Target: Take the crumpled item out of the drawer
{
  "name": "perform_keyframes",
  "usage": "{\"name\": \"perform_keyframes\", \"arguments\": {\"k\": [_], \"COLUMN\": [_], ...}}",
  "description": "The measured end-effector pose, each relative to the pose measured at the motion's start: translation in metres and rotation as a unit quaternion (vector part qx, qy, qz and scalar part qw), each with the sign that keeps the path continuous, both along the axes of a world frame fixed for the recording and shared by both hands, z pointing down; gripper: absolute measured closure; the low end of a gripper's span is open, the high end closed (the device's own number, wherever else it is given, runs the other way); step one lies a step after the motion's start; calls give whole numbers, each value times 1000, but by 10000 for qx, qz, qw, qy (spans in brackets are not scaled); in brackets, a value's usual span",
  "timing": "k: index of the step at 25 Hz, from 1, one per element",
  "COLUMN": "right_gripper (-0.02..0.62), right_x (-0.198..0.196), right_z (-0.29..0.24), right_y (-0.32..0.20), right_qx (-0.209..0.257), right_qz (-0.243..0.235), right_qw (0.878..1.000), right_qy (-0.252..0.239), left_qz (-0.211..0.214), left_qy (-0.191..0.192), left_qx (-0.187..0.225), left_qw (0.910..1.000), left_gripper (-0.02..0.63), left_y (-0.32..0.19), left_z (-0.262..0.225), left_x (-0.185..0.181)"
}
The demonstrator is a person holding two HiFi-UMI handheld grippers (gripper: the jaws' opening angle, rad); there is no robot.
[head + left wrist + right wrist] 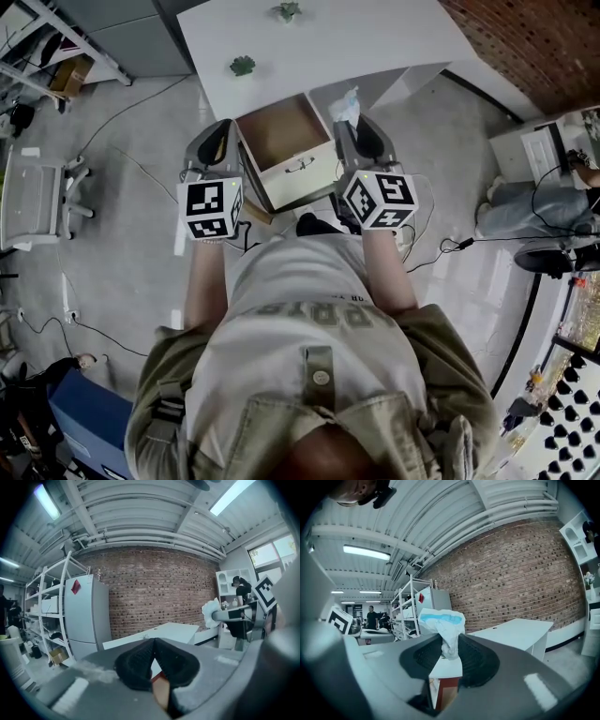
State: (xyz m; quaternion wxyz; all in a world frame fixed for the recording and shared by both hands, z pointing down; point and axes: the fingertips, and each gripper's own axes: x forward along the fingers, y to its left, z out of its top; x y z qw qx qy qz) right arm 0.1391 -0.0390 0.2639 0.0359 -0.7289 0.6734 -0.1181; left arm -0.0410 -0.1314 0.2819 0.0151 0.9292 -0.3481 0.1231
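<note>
The crumpled item (442, 620) is a white wad with a blue streak. It sticks up from between the pads of my right gripper (448, 652), which is shut on it. In the head view the right gripper (349, 124) holds the wad (345, 103) above the right rear corner of the open drawer (281, 136), whose brown inside is bare. My left gripper (221, 134) hangs just left of the drawer. Its jaws (153, 644) are shut with their tips touching and nothing between them. The left gripper view also catches the wad (211, 612) at its right.
The drawer hangs under a white table (319, 42) that carries two small green plants (243, 66). A white chair (37, 202) stands at the left and cables trail over the floor. A fridge (86, 616) and shelves stand by the brick wall.
</note>
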Motion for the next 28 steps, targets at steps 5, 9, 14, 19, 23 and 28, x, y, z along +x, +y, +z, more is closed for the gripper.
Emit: {"name": "perform_keyframes", "arguments": {"k": [5, 9, 14, 19, 23, 28], "right_gripper": [486, 486, 488, 494, 514, 515], "right_x": [-2, -2, -3, -3, -4, -7], "right_z": [-6, -11, -16, -15, -17, -18], "right_y": [0, -2, -4, -5, -6, -10], "right_qx": [114, 191, 258, 208, 174, 196], "right_qz": [-9, -13, -29, 51, 98, 2], "right_qw": [9999, 9998, 9996, 9995, 9987, 9985], "right_qy": [11, 23, 90, 232, 469, 505], "left_qz": [-71, -151, -217, -273, -325, -350], "left_qy": [-34, -38, -35, -37, -22, -12], "left_qx": [35, 81, 136, 108, 114, 116], "left_qw": [10000, 9998, 9997, 9996, 9994, 9993], "left_gripper": [598, 598, 598, 598, 598, 598], "left_y": [0, -2, -2, -5, -6, -7], "left_z": [0, -3, -9, -7, -8, -8], "left_x": [-2, -4, -6, -11, -14, -12]}}
